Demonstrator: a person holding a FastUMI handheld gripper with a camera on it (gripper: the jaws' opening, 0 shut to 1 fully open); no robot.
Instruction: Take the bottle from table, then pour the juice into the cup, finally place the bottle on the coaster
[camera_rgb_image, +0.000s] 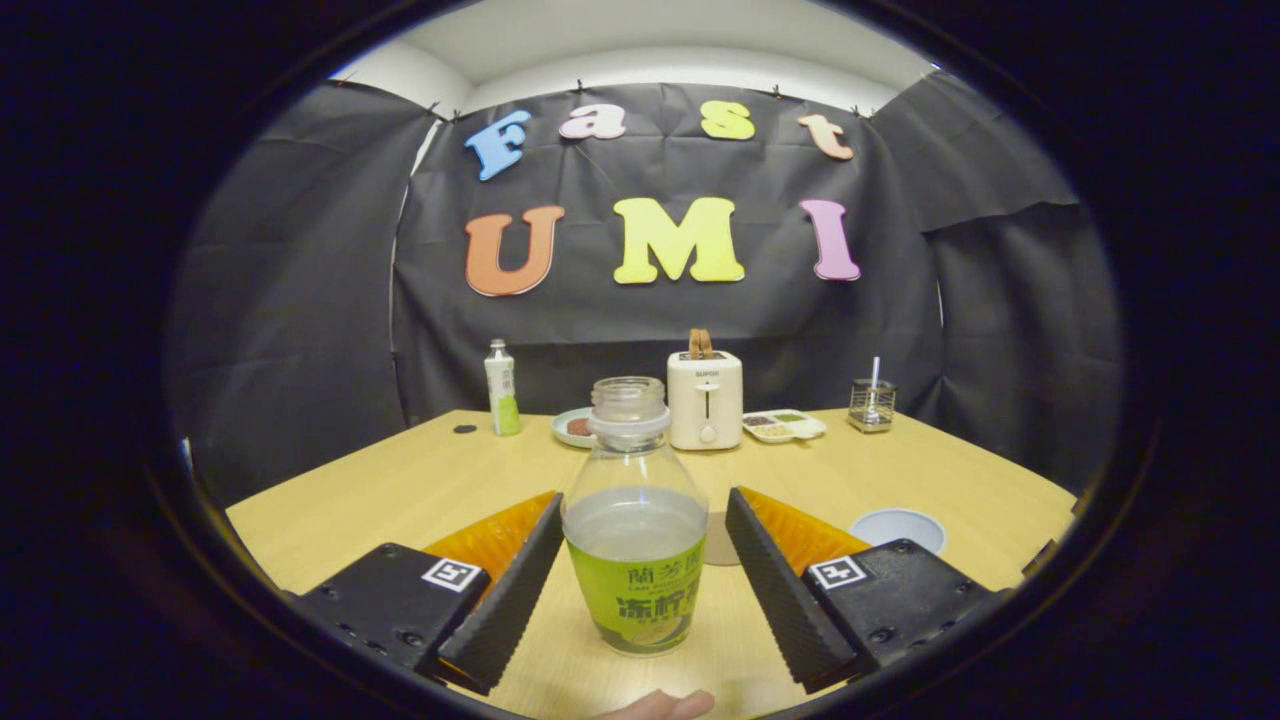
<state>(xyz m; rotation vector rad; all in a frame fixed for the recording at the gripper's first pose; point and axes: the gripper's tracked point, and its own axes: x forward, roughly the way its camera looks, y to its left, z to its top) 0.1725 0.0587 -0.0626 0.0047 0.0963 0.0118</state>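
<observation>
The wooden surface (400, 490) stretches ahead of the hand-held gripper (640, 560) to the black cloth wall and carries everything here.

The hand-held gripper is next in bulk: its two fingers (505, 590) stand apart, black ribbed pads facing inward and orange backs outward. The left pad looks to be at or just beside the bottle's shoulder, though contact cannot be told; the right pad stands clear of the bottle with a gap showing.

Between the fingers stands the bottle (636, 520), upright on the surface, uncapped, with a clear body, a green label and pale liquid reaching roughly to its shoulder.

Beyond the fingers, near the far wall, sits a cream toaster (705, 400) with a slice standing up out of its slot. Just to its right lies a white divided tray (785, 426), and further right a small wire holder (872, 405) with a white stick in it. Left of the toaster are a small plate (573, 427) and a second, capped bottle with green label (502, 389).

Just ahead of the right finger, to its outer side, is the pale blue cup (897, 528), open side up. Behind the bottle, between it and the right finger, a brown round coaster (720, 540) lies flat, partly hidden.

A fingertip (665, 705) of a person shows below the bottle.
</observation>
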